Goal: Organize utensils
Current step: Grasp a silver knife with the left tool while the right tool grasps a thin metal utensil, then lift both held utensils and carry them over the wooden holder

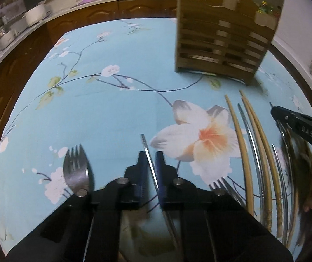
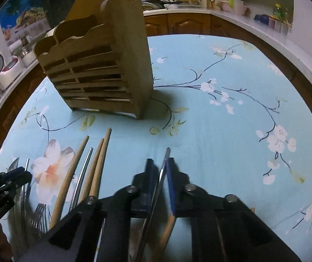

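Observation:
A wooden slatted utensil holder [image 1: 221, 41] stands on the blue floral tablecloth; it also shows in the right wrist view [image 2: 103, 69]. My left gripper [image 1: 151, 159] is shut on a thin metal utensil handle [image 1: 148, 152] that sticks out past its fingertips. My right gripper [image 2: 160, 166] is shut on a similar thin metal utensil [image 2: 163, 170]. Wooden chopsticks [image 2: 96, 163] and metal chopsticks [image 2: 83, 174] lie between the grippers; they also show in the left wrist view [image 1: 256, 135]. A metal fork [image 1: 76, 170] lies left of my left gripper. A second fork [image 2: 39, 216] lies by the chopsticks.
The tablecloth [image 2: 221, 131] covers a table with wooden cabinets [image 2: 188, 24] and a white counter [image 2: 265, 28] behind it. A rice cooker [image 2: 0, 69] stands on the counter at left. My right gripper shows at the right edge of the left wrist view [image 1: 298, 124].

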Demonstrator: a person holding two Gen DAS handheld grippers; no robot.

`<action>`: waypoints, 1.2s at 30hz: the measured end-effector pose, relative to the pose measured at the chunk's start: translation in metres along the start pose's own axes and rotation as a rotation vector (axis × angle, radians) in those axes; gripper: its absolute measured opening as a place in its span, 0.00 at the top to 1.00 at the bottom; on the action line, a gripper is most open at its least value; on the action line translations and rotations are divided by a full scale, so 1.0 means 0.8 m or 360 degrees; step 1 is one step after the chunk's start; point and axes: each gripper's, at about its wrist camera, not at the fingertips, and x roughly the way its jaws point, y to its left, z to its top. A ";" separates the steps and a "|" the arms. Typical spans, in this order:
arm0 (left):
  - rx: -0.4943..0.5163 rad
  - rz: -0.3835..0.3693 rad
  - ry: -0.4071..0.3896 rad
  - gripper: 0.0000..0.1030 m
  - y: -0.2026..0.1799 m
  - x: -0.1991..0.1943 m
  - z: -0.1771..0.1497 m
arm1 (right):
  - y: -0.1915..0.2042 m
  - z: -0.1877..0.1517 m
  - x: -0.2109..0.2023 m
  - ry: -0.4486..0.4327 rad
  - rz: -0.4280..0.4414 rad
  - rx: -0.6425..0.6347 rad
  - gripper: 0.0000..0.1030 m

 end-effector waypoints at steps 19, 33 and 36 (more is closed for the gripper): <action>-0.0138 -0.0333 -0.0233 0.96 0.020 -0.100 0.002 | 0.003 -0.002 -0.091 -0.0201 0.0319 0.0126 0.96; -0.0148 -0.0416 -0.0470 0.96 0.028 -0.189 0.010 | 0.018 0.010 -0.183 -0.0448 0.0374 0.0096 0.96; -0.0148 -0.0417 -0.0502 0.96 0.028 -0.200 0.011 | 0.021 0.012 -0.195 -0.0488 0.0385 0.0080 0.96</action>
